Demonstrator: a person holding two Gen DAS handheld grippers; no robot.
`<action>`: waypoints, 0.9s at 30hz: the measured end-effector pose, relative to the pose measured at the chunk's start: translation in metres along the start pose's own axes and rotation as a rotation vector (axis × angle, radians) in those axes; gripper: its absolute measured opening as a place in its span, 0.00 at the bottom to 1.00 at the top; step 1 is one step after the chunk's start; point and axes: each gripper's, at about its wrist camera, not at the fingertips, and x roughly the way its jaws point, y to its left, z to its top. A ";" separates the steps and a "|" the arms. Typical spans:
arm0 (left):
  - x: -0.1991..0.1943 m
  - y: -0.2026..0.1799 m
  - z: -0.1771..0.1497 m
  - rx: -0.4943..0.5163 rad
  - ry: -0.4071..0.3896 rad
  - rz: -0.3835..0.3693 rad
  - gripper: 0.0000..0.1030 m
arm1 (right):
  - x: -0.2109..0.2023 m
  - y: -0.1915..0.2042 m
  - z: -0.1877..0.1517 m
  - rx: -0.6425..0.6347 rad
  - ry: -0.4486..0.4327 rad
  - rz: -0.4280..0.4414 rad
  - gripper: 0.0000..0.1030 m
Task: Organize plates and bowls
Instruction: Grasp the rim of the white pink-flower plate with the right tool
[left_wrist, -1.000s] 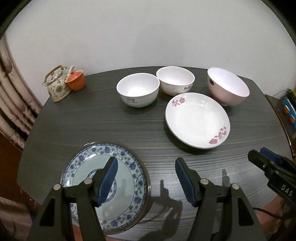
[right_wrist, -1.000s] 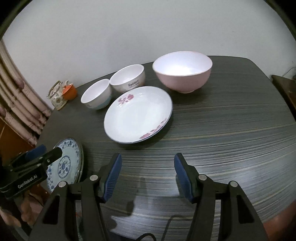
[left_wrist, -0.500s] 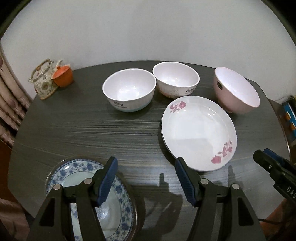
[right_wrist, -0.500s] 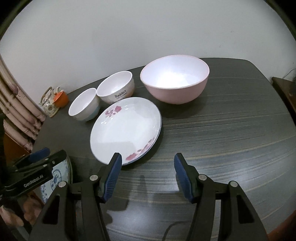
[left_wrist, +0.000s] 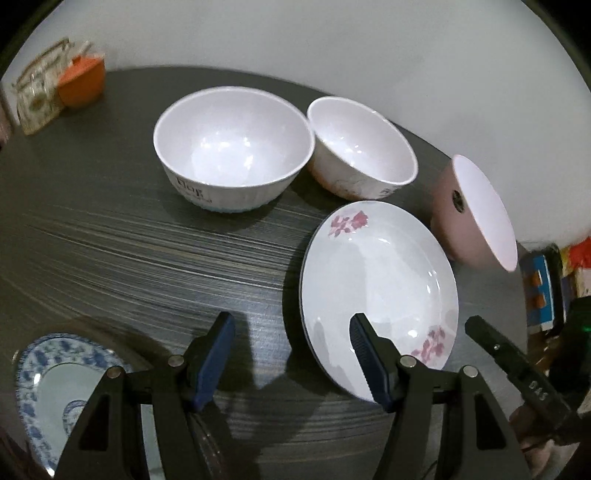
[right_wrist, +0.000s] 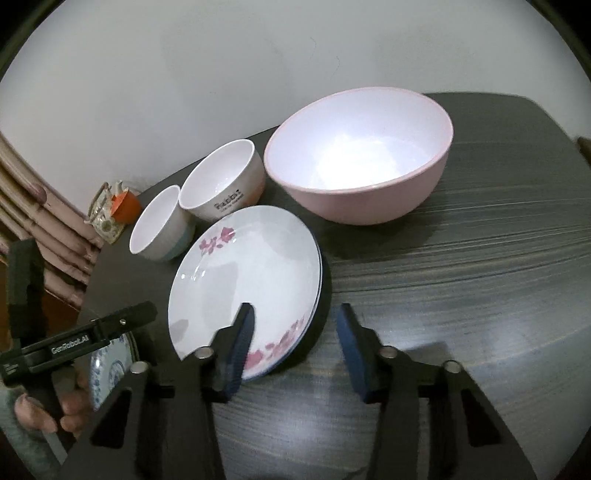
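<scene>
A white plate with pink flowers (left_wrist: 380, 280) (right_wrist: 247, 288) lies on the dark table. Behind it stand two white bowls (left_wrist: 232, 147) (left_wrist: 362, 147) and a large pink bowl (right_wrist: 358, 158) (left_wrist: 476, 214). A blue-patterned plate (left_wrist: 55, 384) lies at the near left edge. My left gripper (left_wrist: 291, 350) is open and empty, its right finger over the flowered plate's near left rim. My right gripper (right_wrist: 295, 343) is open and empty, straddling that plate's near right rim.
A teapot (left_wrist: 37, 99) and an orange cup (left_wrist: 81, 81) stand at the table's far left corner. Curtains (right_wrist: 40, 218) hang on the left. A side shelf with colourful items (left_wrist: 554, 280) is at the right of the table.
Both grippers have moved forward and closer to the flowered plate. The blue plate has slid toward the lower left of the left wrist view. Both stay open.
</scene>
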 end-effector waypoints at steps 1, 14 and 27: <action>0.003 0.002 0.002 -0.005 0.006 -0.003 0.64 | 0.003 -0.001 0.002 0.000 0.007 -0.001 0.28; 0.035 -0.003 0.024 0.024 0.070 -0.021 0.51 | 0.036 -0.017 0.013 0.020 0.080 0.056 0.20; 0.047 -0.003 0.030 0.037 0.087 -0.022 0.28 | 0.045 -0.020 0.012 0.011 0.099 0.065 0.18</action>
